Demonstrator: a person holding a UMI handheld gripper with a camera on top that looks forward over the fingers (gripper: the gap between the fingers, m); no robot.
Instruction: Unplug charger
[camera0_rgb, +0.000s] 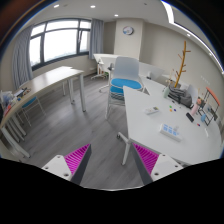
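Left: a long white surface (45, 85) beneath the window (60, 42). Centre: my fingers (112, 160), magenta pads wide apart, holding nothing, above grey wood floor (85, 120); beyond, a blue-seated chair (125, 80). Right: a white surface (165, 120) bearing small items; I cannot tell which is the charger.

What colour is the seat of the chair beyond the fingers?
Blue seat on the chair, with a white back; the gripper view shows it.
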